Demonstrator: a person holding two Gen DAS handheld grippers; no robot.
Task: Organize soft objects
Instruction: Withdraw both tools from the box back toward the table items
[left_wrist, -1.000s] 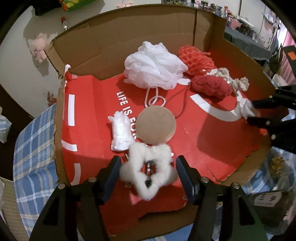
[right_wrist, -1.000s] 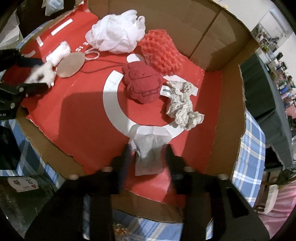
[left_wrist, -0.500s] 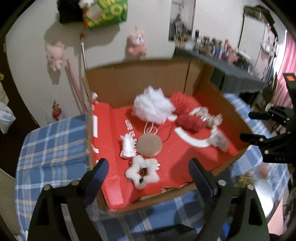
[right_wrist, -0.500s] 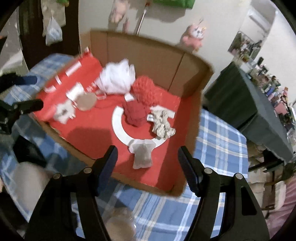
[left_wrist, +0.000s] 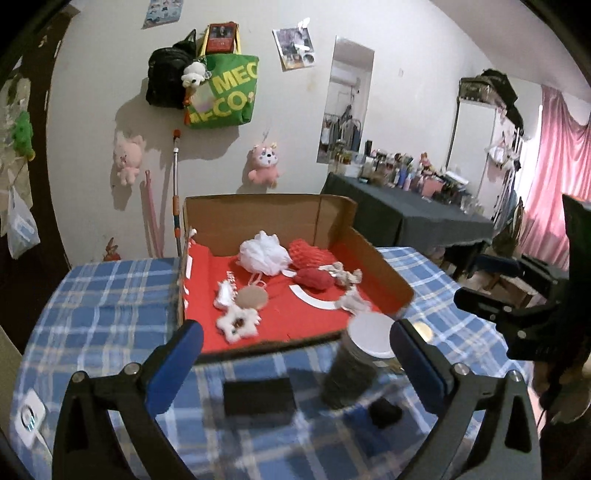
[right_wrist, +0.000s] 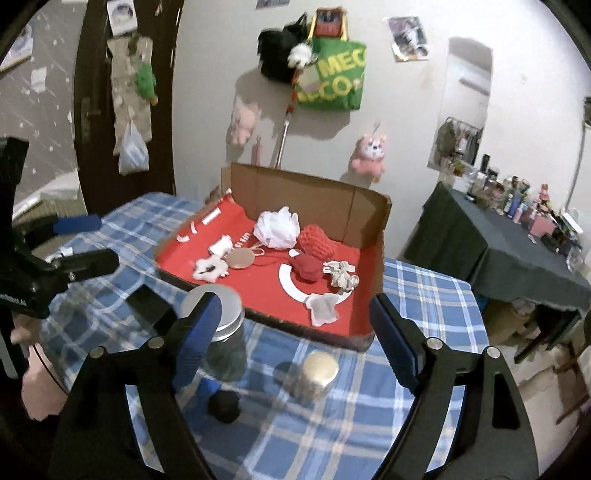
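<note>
A cardboard box (left_wrist: 373, 254) with a red floor (right_wrist: 266, 291) sits on the checked table. Inside lie a white fluffy star (left_wrist: 238, 322) (right_wrist: 210, 267), a tan round pad (left_wrist: 252, 298), a white mesh pouf (left_wrist: 263, 253) (right_wrist: 277, 227), a red mesh ball (right_wrist: 316, 242), a dark red knit (right_wrist: 306, 267), a beige crochet piece (right_wrist: 341, 277) and a grey-white pouch (right_wrist: 323, 308). My left gripper (left_wrist: 295, 354) is open and empty, well back from the box. My right gripper (right_wrist: 291, 325) is open and empty, also drawn back above the table.
A tall jar with a silver lid (right_wrist: 221, 332) (left_wrist: 360, 362), a small gold-lidded jar (right_wrist: 317, 373), a black ball (right_wrist: 223, 404) and a black block (left_wrist: 258, 397) stand on the blue checked tablecloth (left_wrist: 103, 295) before the box. A dark cluttered table (right_wrist: 517, 243) stands at right.
Both grippers have let go of the star and the pouch, opened wide, and pulled back and up from the box. The star and pouch now lie in the box.
</note>
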